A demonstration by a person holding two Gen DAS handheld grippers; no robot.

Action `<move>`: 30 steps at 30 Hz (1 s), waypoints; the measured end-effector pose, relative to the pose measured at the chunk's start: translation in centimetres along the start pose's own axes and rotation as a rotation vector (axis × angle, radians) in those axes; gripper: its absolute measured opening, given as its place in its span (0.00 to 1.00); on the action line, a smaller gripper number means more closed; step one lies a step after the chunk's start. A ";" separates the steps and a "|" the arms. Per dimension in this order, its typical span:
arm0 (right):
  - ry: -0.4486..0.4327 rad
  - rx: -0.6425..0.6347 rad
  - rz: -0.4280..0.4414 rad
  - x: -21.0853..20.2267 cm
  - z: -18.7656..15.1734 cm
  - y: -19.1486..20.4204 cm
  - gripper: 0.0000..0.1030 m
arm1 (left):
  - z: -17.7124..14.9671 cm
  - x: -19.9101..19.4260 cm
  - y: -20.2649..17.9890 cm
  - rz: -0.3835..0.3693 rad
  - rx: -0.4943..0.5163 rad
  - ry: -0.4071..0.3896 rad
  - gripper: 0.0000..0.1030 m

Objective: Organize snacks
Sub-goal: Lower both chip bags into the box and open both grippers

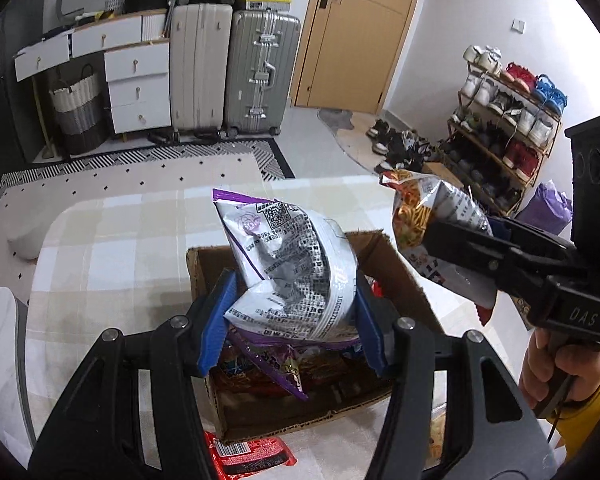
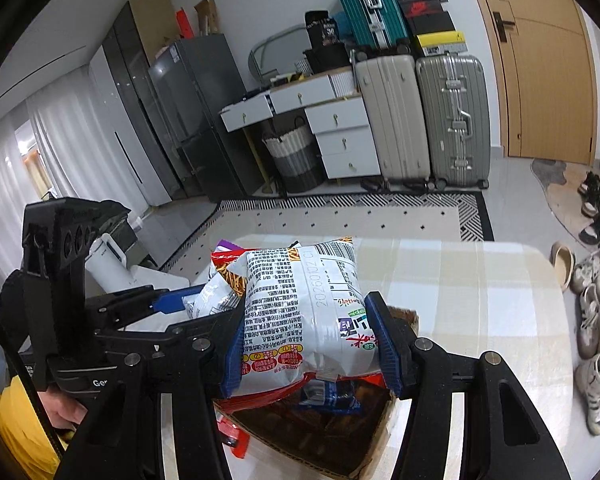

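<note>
While both grippers hang above the cardboard box (image 1: pixel 380 264), the left gripper (image 1: pixel 292 300) clamps a purple-edged snack bag (image 1: pixel 288 260) directly over it; the right gripper (image 2: pixel 308 340) clamps a noodle-snack bag (image 2: pixel 300 308) beside.

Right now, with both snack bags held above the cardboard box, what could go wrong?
1. The cardboard box already looks full, so the purple-edged snack bag may slide off.
2. The left gripper pinches that bag only low down; it could slip.
3. The noodle snack bag may bump it.
</note>
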State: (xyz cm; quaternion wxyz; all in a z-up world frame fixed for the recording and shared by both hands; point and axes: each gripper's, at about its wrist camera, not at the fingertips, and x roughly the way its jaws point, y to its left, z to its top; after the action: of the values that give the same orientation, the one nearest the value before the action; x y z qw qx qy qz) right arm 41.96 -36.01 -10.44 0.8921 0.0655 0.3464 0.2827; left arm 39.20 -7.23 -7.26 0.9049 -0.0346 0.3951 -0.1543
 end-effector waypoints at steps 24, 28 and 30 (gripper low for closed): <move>0.116 0.022 -0.070 4.0 -3.2 -0.5 0.56 | -0.6 -0.7 1.8 0.038 -0.019 -0.024 0.52; 0.115 0.030 -0.067 3.3 -3.0 -0.3 0.56 | -1.1 -2.3 2.2 0.044 -0.024 -0.031 0.53; 0.094 0.027 -0.063 2.5 -2.7 -0.1 0.56 | -1.3 -3.2 2.5 0.045 -0.030 -0.040 0.53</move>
State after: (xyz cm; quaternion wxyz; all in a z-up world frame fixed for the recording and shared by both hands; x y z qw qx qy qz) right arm 41.74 -34.89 -13.93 0.8823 0.0530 0.3937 0.2526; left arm 36.82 -3.80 -6.32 0.9153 -0.0421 0.3799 -0.1272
